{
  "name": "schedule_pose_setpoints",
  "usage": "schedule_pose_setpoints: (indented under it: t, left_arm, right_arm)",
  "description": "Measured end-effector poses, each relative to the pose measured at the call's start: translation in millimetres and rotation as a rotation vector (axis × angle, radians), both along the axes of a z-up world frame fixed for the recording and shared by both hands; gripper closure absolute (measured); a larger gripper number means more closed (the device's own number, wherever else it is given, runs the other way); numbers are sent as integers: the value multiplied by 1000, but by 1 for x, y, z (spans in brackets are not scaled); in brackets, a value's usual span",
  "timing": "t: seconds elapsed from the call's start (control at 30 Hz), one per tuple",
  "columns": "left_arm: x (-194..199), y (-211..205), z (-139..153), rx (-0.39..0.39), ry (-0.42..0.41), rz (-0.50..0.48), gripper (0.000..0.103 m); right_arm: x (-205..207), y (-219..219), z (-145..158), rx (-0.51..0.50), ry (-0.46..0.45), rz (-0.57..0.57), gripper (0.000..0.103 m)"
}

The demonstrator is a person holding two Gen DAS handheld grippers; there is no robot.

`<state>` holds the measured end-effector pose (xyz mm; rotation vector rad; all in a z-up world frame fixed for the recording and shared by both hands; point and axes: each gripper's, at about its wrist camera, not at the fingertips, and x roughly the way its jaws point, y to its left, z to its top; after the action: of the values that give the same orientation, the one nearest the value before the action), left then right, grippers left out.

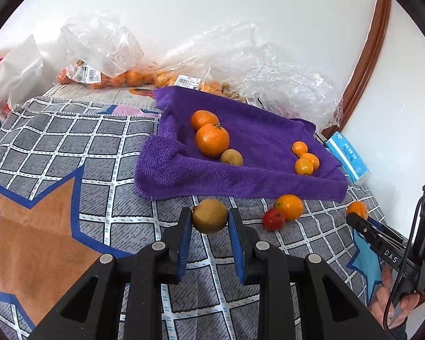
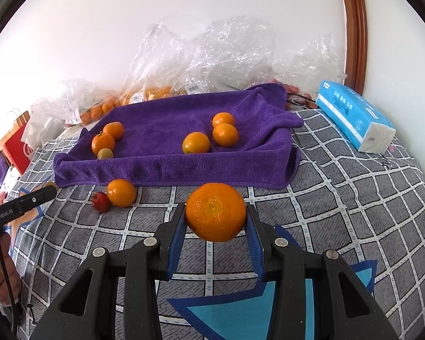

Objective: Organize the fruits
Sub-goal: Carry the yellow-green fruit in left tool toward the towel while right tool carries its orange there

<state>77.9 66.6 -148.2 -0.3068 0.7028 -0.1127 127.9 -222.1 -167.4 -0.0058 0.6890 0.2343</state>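
My left gripper [image 1: 209, 216] is shut on a brownish-green round fruit [image 1: 209, 216], held just in front of the purple towel [image 1: 240, 181]. My right gripper [image 2: 216, 216] is shut on a large orange [image 2: 216, 212], held before the towel's front edge [image 2: 184, 170]. On the towel lie two oranges [image 1: 212, 139] and a small green fruit [image 1: 231, 157] at the left, and three small oranges [image 1: 304, 165] at the right. An orange [image 1: 289, 206] and a small red fruit [image 1: 273, 219] lie on the checked cloth in front of the towel.
Clear plastic bags of oranges [image 1: 121, 76] lie against the white wall behind the towel. A blue tissue pack [image 2: 354, 116] sits at the right. A red paper bag [image 2: 17, 147] stands at the far left. The checked cloth [image 1: 70, 141] covers the surface.
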Motion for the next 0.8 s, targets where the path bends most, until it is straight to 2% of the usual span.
schedule_pose_setpoints:
  t: [0.2,0.37,0.53,0.63,0.8]
  left_arm:
    - [-6,2,6,-1,-48,14,78]
    - [-12,5,12,-22,-90,16,78]
    - [-19,3,19,22,-127,42,78]
    - [-18,1,27,37,-89,33,78]
    - [-21,-7,58,85,-157,-6,78]
  right_arm:
    - [2,0,-2,2,14,0,63]
    - [-2,-2,1,30,-10,17,63]
    - [-5,-9,4,47,-24,-29,63]
    - [-10,-7,7,46,-36,-17,63]
    - [-17,11,26,21,-64,36,63]
